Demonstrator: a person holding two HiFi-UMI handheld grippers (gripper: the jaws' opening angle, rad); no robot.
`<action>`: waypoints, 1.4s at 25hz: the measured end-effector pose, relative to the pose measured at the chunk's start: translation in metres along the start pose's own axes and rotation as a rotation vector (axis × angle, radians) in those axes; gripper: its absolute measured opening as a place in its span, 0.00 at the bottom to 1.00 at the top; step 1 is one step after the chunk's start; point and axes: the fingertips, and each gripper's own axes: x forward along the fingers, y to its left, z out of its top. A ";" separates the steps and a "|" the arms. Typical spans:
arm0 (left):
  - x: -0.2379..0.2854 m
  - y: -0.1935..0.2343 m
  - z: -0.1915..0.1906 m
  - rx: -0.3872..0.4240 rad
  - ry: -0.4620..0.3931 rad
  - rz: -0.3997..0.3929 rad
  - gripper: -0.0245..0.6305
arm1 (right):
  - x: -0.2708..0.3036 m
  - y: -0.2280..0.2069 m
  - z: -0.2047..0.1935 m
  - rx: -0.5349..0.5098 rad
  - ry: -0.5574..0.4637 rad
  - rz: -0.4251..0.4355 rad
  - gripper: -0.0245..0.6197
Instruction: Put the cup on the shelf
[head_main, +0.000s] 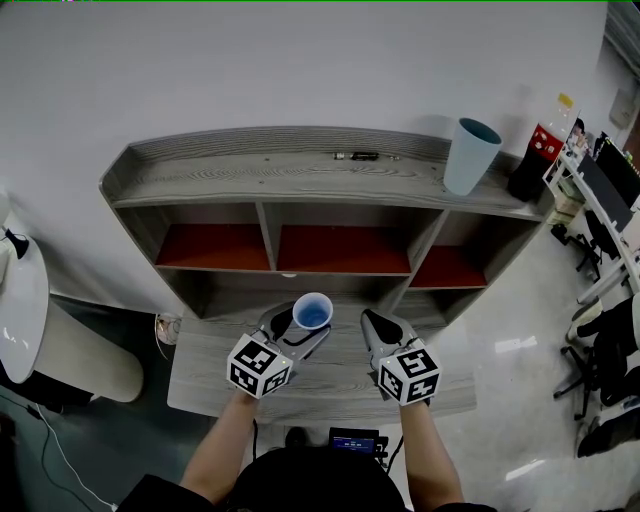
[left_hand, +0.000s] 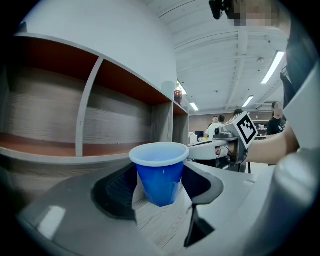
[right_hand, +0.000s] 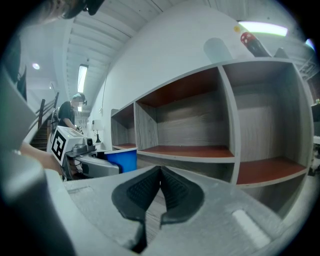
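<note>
A small blue cup (head_main: 313, 312) with a white rim stands upright between the jaws of my left gripper (head_main: 303, 325), just above the grey wooden table (head_main: 330, 390). In the left gripper view both dark pads press the sides of the cup (left_hand: 160, 177), so the left gripper (left_hand: 159, 170) is shut on it. My right gripper (head_main: 378, 328) hovers beside it to the right, its pads (right_hand: 172, 192) together with nothing between them. The grey shelf unit (head_main: 300, 175) with red-brown boards stands straight ahead; its compartments (right_hand: 200, 150) hold nothing.
On the shelf top stand a tall pale-blue cup (head_main: 470, 155), a dark soda bottle (head_main: 535, 155) and a small dark item (head_main: 357, 156). A white rounded object (head_main: 20, 310) is at the left. Office chairs (head_main: 610, 350) and desks are at the right.
</note>
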 end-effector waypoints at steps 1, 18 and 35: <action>-0.001 0.000 0.001 0.002 -0.002 -0.001 0.47 | 0.000 0.001 0.000 -0.001 0.001 0.002 0.04; 0.015 0.019 0.077 -0.031 -0.037 0.054 0.47 | -0.002 -0.008 0.061 -0.099 -0.093 0.035 0.04; 0.092 0.057 0.081 -0.006 0.053 0.195 0.48 | 0.039 -0.049 0.079 -0.132 -0.079 0.001 0.04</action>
